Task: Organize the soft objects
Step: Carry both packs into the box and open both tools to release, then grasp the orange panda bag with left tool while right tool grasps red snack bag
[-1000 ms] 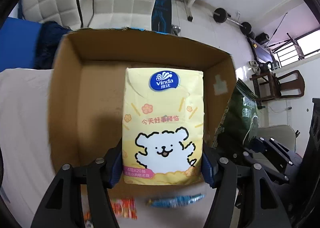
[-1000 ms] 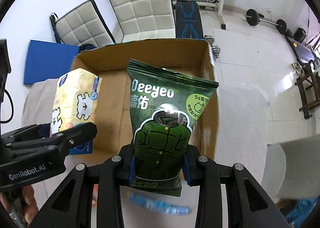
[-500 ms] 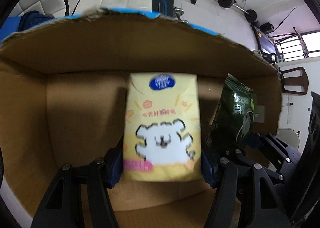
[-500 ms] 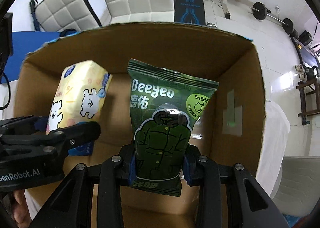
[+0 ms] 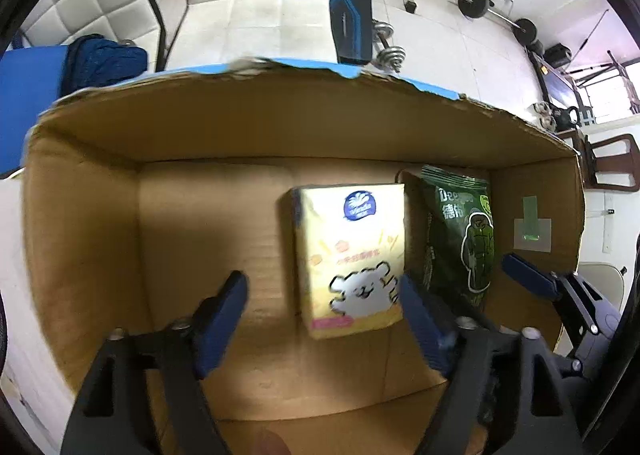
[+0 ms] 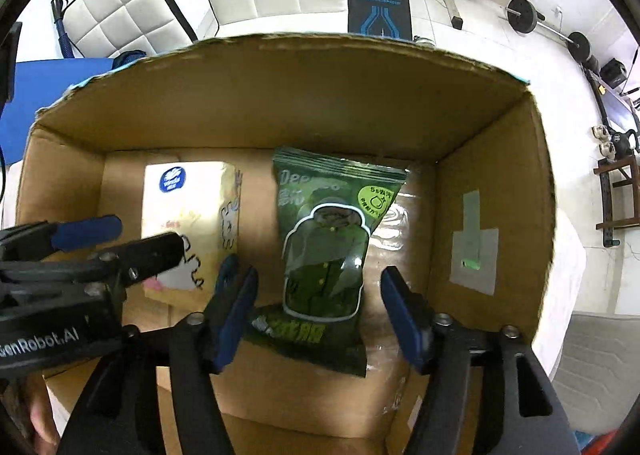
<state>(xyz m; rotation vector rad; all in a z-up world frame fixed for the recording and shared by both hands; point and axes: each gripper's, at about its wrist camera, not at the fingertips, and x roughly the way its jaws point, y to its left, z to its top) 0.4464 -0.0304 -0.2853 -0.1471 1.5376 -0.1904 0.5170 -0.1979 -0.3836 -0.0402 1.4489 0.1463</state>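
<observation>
1. Inside the cardboard box (image 5: 280, 127): yellow tissue pack (image 5: 352, 255) flat on the floor, green pouch (image 6: 324, 251) just beside it on the right.
2. Bare floor left of the tissue pack; a narrower strip between pouch and right wall.
3. Left gripper (image 5: 324, 315) poised over the tissue pack, jaws spread wide, clear of it.
4. Right gripper (image 6: 320, 319) above the pouch, jaws likewise apart, gripping nothing.

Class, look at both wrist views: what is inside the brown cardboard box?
Inside the brown cardboard box lie a yellow tissue pack and a dark green wipes packet, side by side. Floor beneath them is hidden.
</observation>
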